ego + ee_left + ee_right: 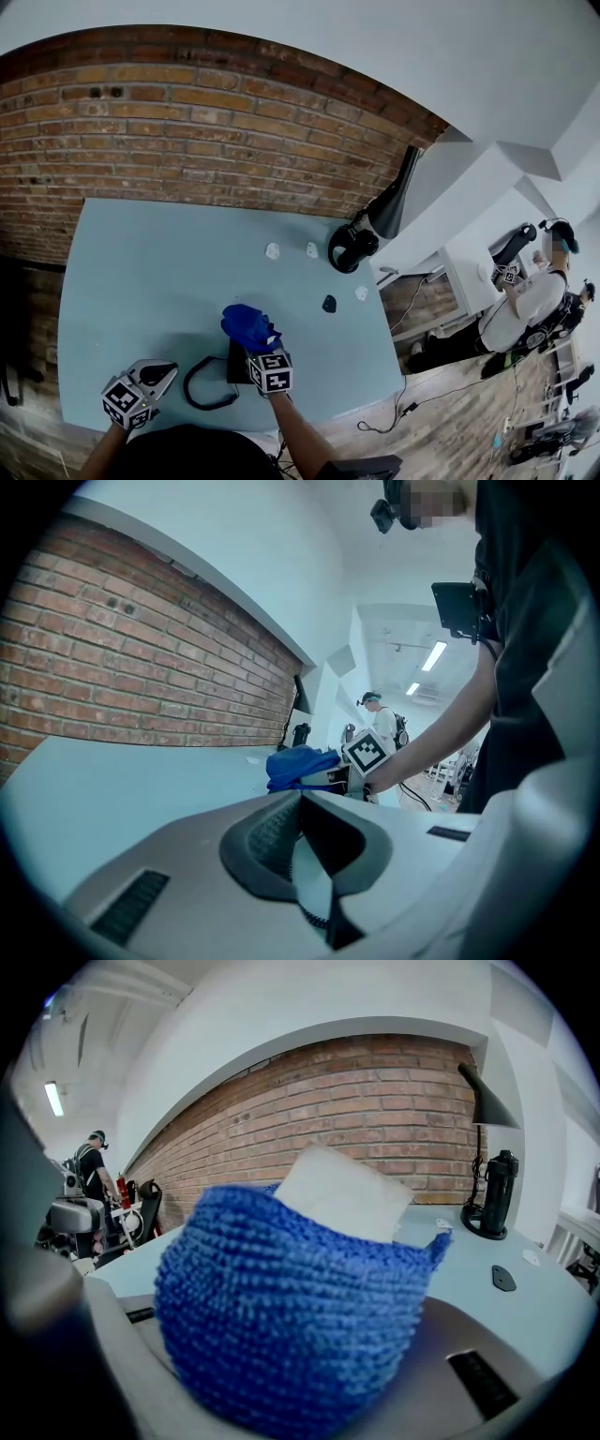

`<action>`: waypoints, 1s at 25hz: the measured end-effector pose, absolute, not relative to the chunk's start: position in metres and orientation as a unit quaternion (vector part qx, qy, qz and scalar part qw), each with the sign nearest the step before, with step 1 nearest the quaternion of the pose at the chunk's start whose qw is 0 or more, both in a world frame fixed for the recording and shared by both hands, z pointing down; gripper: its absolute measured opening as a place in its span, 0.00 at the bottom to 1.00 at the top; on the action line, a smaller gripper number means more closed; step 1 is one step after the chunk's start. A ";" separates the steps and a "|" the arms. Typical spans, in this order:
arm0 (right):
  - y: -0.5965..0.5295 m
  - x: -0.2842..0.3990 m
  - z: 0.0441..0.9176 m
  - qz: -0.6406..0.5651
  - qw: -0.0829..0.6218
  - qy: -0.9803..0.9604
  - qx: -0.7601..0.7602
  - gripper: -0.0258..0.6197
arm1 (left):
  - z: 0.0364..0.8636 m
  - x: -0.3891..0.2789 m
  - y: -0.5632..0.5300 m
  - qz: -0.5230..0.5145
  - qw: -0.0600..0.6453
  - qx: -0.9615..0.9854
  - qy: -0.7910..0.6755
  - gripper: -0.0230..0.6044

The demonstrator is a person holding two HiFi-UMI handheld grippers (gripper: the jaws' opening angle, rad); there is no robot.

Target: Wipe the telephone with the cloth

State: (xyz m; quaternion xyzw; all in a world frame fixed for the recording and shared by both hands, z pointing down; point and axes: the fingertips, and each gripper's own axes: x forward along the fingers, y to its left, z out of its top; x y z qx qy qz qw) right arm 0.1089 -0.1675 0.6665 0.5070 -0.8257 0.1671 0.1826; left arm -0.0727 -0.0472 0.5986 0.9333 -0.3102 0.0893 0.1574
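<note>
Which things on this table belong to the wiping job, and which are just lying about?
For the job:
cloth, gripped in the right claw
telephone, close by that claw

Lying about:
lamp
three small white bits
small black piece

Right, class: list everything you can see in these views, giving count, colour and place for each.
table: one, light blue, against the wall
brick wall: one, red-brown, behind the table
telephone: one, black, near edge of the table
cord: one, black, looped left of the telephone
cloth: one, blue, bunched over the telephone
lamp: one, black, far right of the table
white pieces: three, white, right half of the table
black piece: one, black, among the white ones
other person: one, white top, background right
left gripper: one, pale grey, jaws together, empty, left of the cord
right gripper: one, pale grey, clamped on the cloth
</note>
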 end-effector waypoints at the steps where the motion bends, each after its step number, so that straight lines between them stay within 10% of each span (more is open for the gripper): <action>1: -0.166 0.109 0.667 0.168 0.183 -0.826 0.507 0.25 | 0.598 -0.072 -0.047 0.089 0.157 0.934 -0.309 0.07; 25: -0.129 0.106 0.685 0.176 0.200 -0.826 0.497 0.25 | 0.599 -0.065 -0.043 0.090 0.155 0.936 -0.302 0.07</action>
